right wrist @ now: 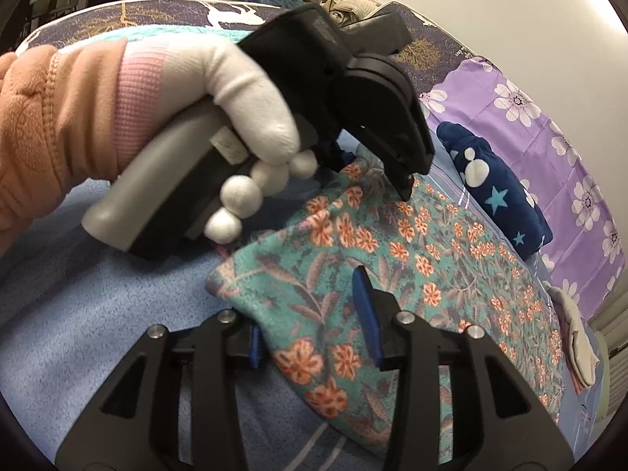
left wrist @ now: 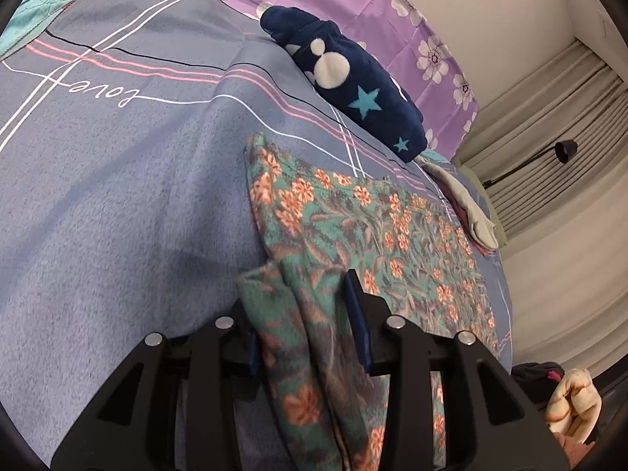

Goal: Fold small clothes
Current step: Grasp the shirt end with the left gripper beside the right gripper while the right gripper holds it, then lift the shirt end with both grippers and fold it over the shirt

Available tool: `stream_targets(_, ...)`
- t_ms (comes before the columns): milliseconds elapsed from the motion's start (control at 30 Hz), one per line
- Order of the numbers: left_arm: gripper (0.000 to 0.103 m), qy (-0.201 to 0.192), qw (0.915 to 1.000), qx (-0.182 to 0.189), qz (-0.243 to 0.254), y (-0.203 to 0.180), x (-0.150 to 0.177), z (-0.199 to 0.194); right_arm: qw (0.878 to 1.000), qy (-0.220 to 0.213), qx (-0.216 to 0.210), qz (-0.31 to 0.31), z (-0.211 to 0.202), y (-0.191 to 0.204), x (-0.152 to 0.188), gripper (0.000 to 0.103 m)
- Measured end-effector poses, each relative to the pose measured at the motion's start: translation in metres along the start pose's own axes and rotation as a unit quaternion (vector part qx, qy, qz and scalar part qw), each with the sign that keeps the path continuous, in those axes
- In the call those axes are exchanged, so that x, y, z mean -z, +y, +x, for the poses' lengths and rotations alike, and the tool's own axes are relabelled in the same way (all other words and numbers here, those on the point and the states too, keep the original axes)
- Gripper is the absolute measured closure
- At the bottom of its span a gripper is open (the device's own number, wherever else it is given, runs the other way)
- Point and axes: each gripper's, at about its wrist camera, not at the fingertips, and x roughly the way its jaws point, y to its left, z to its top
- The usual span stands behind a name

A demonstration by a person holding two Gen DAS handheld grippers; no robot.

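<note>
On the blue bedspread, a floral garment stretches lengthwise away from both tools, its near end bunched between the part-open left gripper and right gripper, each apparently pinching one corner, side by side.

Ahead of the tongs a blue bedsheet covered the bed; farther right stood purple pillows, curtains and a lamp.

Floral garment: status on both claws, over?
Left claw shut on floral garment. Right claw shut on its near corner. Navy fleece piece lies beyond, clear of the fold.
</note>
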Motion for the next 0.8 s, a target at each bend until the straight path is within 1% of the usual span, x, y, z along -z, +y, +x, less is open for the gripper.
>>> stream_targets(67,0.074,-0.002,1.0,-0.002,-0.006,0.002,-0.003,0.001,1.0,0.001,0.009,-0.011,0.002,0.004,-0.002,0.061)
stream_targets(100,0.082,-0.001,0.9999,-0.005,-0.011,0.004,-0.004,0.001,1.0,-0.001,0.016,-0.022,0.003,0.007,-0.003,0.061)
stream_targets(133,0.087,0.0,0.9999,-0.005,-0.016,0.007,-0.005,0.001,1.0,-0.002,0.015,-0.026,0.003,0.008,-0.003,0.068)
stream_targets(167,0.088,0.001,0.9998,-0.002,-0.021,0.008,-0.006,0.0,1.0,-0.004,0.01,-0.026,0.002,0.009,-0.003,0.072)
stream_targets(233,0.092,0.0,0.9999,-0.006,-0.015,0.005,-0.006,-0.001,1.0,-0.011,0.005,-0.016,-0.002,0.004,-0.002,0.089)
stream_targets(300,0.093,-0.002,0.9998,-0.019,-0.004,-0.002,-0.006,-0.001,1.0,-0.018,-0.001,0.004,-0.006,-0.005,-0.002,0.093)
stream_targets(333,0.094,-0.005,0.9997,-0.022,-0.003,-0.004,-0.006,-0.002,1.0,-0.022,-0.008,0.02,-0.009,-0.011,-0.002,0.094)
stream_targets(533,0.095,-0.02,0.9996,-0.018,-0.007,-0.016,-0.012,-0.01,0.995,-0.052,-0.027,0.081,-0.027,-0.035,0.001,0.095)
stream_targets(667,0.095,-0.024,0.9994,-0.024,-0.002,-0.029,-0.016,-0.012,0.992,-0.054,-0.039,0.109,-0.034,-0.048,0.002,0.095)
stream_targets(800,0.095,-0.025,0.9992,-0.03,-0.007,-0.037,-0.02,-0.01,0.988,-0.052,-0.054,0.137,-0.04,-0.062,0.006,0.095)
